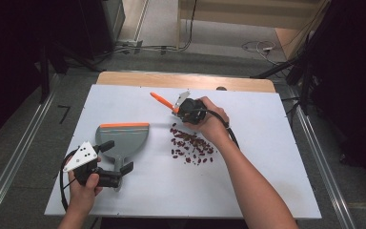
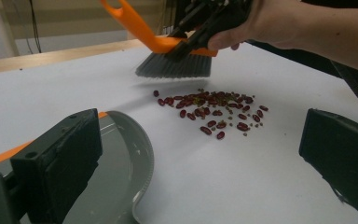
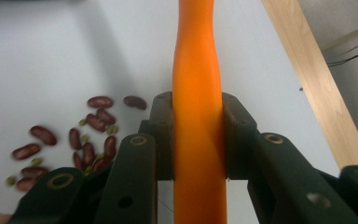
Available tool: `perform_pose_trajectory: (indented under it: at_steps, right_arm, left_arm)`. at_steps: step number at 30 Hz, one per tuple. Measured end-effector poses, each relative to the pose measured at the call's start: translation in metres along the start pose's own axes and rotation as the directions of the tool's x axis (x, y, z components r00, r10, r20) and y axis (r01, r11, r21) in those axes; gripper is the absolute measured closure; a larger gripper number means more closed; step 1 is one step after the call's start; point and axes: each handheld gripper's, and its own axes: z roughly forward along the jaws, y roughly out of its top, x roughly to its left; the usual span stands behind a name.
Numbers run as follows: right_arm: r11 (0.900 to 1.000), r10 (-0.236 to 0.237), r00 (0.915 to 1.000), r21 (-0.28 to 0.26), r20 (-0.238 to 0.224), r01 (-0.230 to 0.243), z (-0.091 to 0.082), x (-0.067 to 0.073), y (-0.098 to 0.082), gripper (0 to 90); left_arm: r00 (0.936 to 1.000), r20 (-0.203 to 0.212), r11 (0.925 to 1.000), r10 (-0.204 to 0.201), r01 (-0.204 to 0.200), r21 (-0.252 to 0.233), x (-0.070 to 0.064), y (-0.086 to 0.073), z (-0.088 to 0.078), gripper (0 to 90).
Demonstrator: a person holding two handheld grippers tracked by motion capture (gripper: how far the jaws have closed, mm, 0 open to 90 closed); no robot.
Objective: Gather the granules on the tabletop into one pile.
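Observation:
A small brush with an orange handle (image 1: 159, 99) and grey bristles (image 2: 175, 65) is in my right gripper (image 1: 183, 109), which is shut on the handle (image 3: 198, 70). The bristles sit just behind a pile of red-brown beans (image 1: 190, 145), close over the white board. Some tiny green beans are mixed into the pile (image 2: 214, 109). A grey dustpan with an orange lip (image 1: 124, 136) lies flat to the left of the beans. My left gripper (image 1: 117, 156) stands open at the dustpan's handle end, jaws wide apart, with the pan's rim (image 2: 142, 154) beside its left jaw.
The white board (image 1: 267, 157) covers a wooden table whose far edge (image 1: 186, 78) shows behind it. Metal rails run along both sides on the floor. Cables (image 1: 259, 46) and dark equipment lie beyond the table.

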Motion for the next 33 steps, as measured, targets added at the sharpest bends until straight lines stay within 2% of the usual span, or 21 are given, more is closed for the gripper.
perform_pose_trajectory:
  at_steps: [3, 4, 7, 16, 23, 24, 33]
  right_arm:
    - [1.000, -0.020, 0.9996, 0.016, -0.018, 0.020, 0.010, 0.004, 0.002, 69.0]
    - [1.000, -0.012, 0.9990, 0.007, -0.043, 0.012, 0.011, 0.007, 0.002, 68.9]
    - [0.999, -0.027, 0.9983, 0.017, -0.053, 0.028, 0.011, 0.015, 0.003, 68.8]
    - [0.999, -0.031, 0.9946, -0.014, -0.099, 0.030, -0.001, 0.033, -0.010, 68.4]
    - [0.997, -0.080, 0.9876, -0.021, -0.135, 0.078, -0.012, 0.045, -0.016, 68.3]
    - [0.997, -0.071, 0.9882, -0.022, -0.136, 0.069, -0.013, 0.047, -0.017, 68.3]
    - [0.994, -0.110, 0.9816, -0.037, -0.156, 0.106, -0.022, 0.056, -0.022, 68.3]
  left_arm:
    - [1.0000, -0.001, 1.0000, -0.003, 0.003, -0.003, 0.001, 0.000, -0.001, 0.0]
    - [1.0000, -0.001, 1.0000, -0.004, 0.004, -0.002, 0.001, 0.000, -0.001, 0.0]
    - [1.0000, -0.001, 1.0000, -0.004, 0.004, -0.003, 0.001, -0.001, -0.002, 0.0]
    - [1.0000, -0.001, 1.0000, 0.006, -0.006, 0.003, -0.002, 0.001, 0.001, 0.0]
    - [1.0000, 0.003, 1.0000, 0.005, -0.005, 0.002, -0.003, 0.000, 0.001, 0.0]
    - [1.0000, 0.002, 1.0000, 0.004, -0.004, 0.002, -0.003, 0.000, 0.001, 0.0]
    - [1.0000, 0.004, 1.0000, 0.005, -0.005, 0.003, -0.003, 0.000, 0.002, 0.0]
